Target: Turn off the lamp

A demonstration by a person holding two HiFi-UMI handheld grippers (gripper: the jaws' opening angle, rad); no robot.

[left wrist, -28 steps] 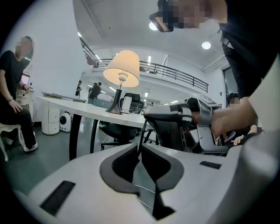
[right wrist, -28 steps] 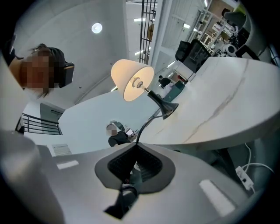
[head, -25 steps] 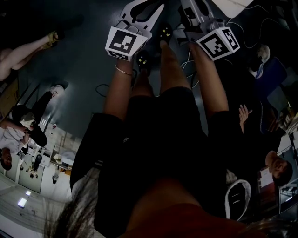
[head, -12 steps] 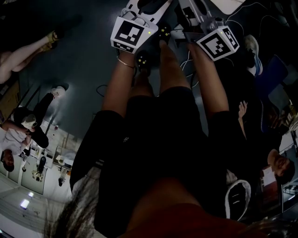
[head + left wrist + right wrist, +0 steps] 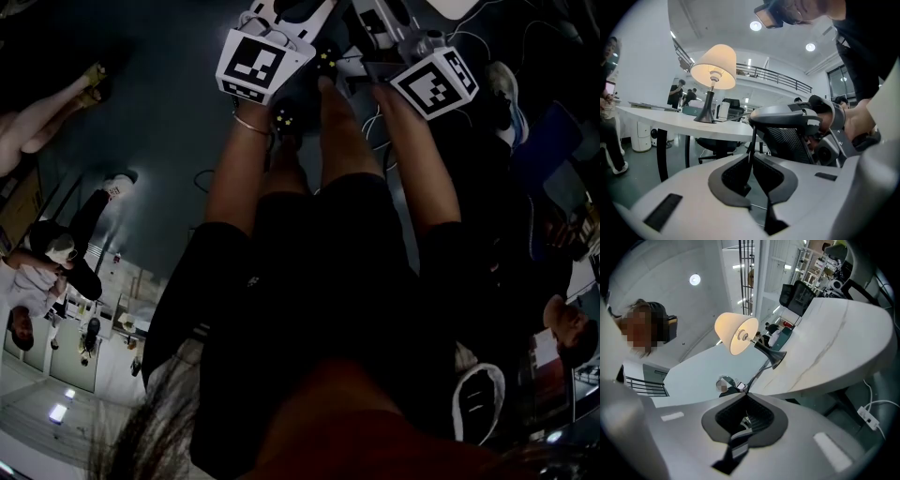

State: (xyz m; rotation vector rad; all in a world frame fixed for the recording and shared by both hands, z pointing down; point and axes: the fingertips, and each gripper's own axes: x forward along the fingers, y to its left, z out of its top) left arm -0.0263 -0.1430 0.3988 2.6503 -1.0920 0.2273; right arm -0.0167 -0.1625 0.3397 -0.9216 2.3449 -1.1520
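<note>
My right claw (image 5: 746, 392) is clenched. A thin dark cord (image 5: 756, 376) runs from the lamp's foot straight into its tips, so I read it as pinching that cord, not squeezing air. Holding it that way would keep the cord off the floor and steady, so that a switch on it could be worked. That is my guess, as I see no switch in any view.

The lamp (image 5: 713, 70) is lit, its shade glowing. It stands upright on the white table (image 5: 656, 117), ahead of the left claw (image 5: 752, 155), above its tips and off to their left. From the right claw it sits just beyond the tips and a little above them. It looks tilted there only because that claw is rolled over.

My left claw is clenched too, pads pressed together with nothing I can make out between them. A hanging stretch of dark line drops toward its tips, but I cannot tell whether it touches them. The left sits close beside the right and aims slightly down, which suits a free claw brought in to press something the right one presents.

The task is not done. Next I need to find the switch, either along the cord or on the lamp's foot, and push it without tugging the lamp off the table.
</note>
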